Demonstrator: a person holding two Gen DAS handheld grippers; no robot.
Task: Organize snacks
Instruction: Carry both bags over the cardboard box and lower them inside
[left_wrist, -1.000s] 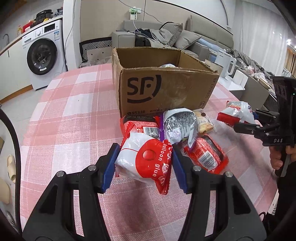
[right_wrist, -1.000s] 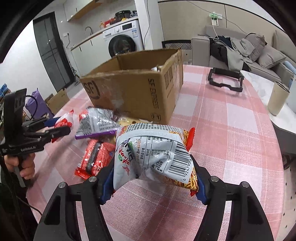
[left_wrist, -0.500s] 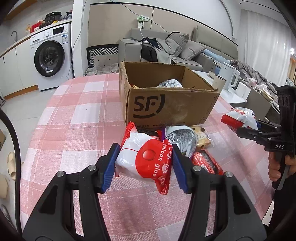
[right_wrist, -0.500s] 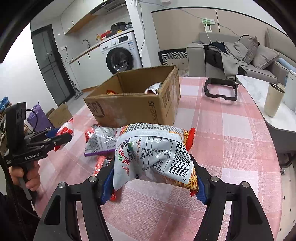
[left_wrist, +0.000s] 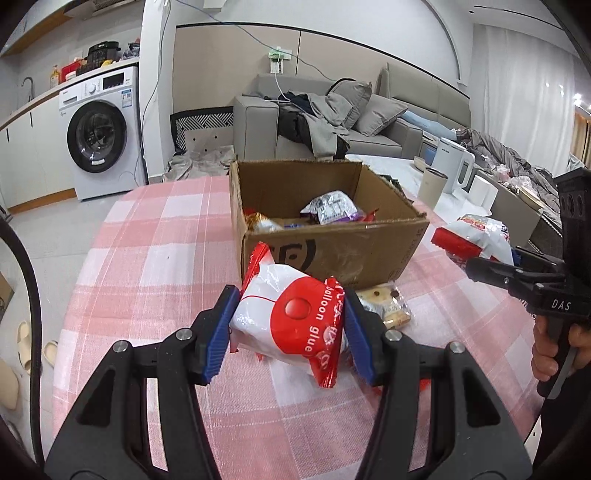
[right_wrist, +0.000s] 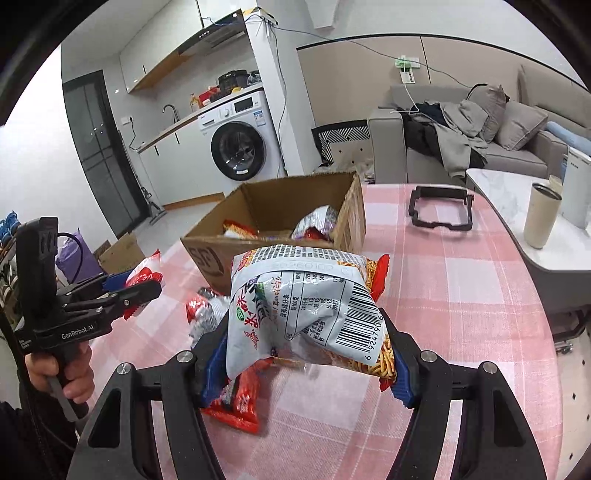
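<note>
Snack packets (left_wrist: 328, 208) inside open cardboard box (left_wrist: 332, 251), both grippers clamping packets

A: The white-and-red snack bag (left_wrist: 291, 325) is glossy plastic film, creased; the noodle snack packet (right_wrist: 310, 310) is the same shiny, wrinkled film.

B: The cardboard box (left_wrist: 332, 254) is matt brown corrugated card, scuffed along its front. The tablecloth (left_wrist: 155, 258) looks like soft woven cloth.

A: The left gripper (left_wrist: 288, 334) has matt black plastic arms, ribbed blue pads (left_wrist: 219, 332) and bright metal screws.
</note>
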